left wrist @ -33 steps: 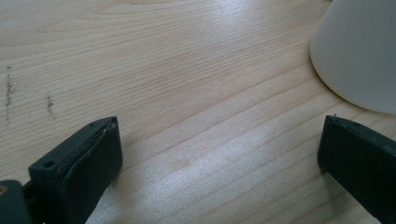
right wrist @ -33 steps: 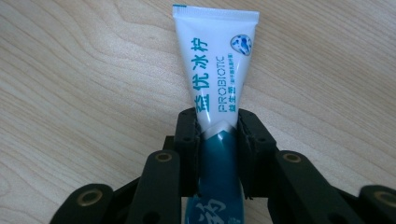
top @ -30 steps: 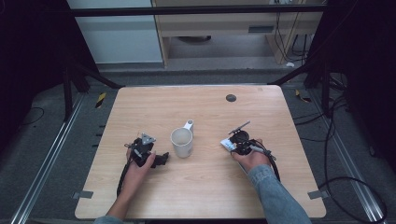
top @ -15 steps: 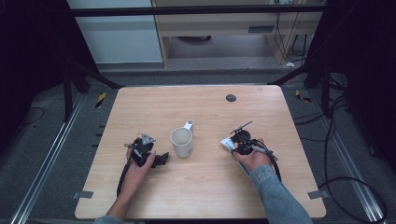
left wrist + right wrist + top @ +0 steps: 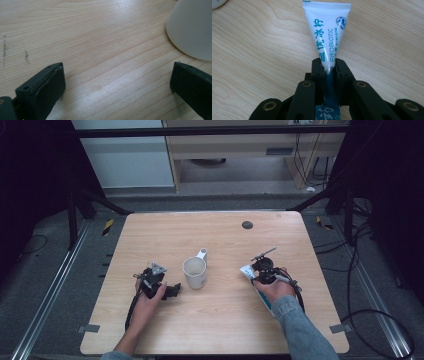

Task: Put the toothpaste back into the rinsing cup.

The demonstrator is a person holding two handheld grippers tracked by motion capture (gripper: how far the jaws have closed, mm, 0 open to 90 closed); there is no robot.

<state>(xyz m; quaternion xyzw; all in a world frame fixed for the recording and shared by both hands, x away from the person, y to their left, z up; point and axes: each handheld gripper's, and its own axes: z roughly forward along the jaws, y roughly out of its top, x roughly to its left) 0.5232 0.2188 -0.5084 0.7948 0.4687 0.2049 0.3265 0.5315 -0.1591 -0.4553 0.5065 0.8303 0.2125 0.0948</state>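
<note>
Tube point(image 5: 327, 37) clamped in right hand-held gripper point(image 5: 329, 71), crimped end pointing away along jaws; left hand-held gripper point(image 5: 117, 82) apart.

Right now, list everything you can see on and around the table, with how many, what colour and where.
Table: one, light wood, centre of the high view.
Mug: one, white, mid-table between the grippers, handle pointing away from the person.
Tube: one, white with blue lettering, clamped in the right gripper, crimped end pointing away from it.
Round spot: one, dark, far side of the table; I cannot tell what it is.
Left gripper: one, black, jaws open, left of the mug.
Right gripper: one, black, right of the mug.
</note>
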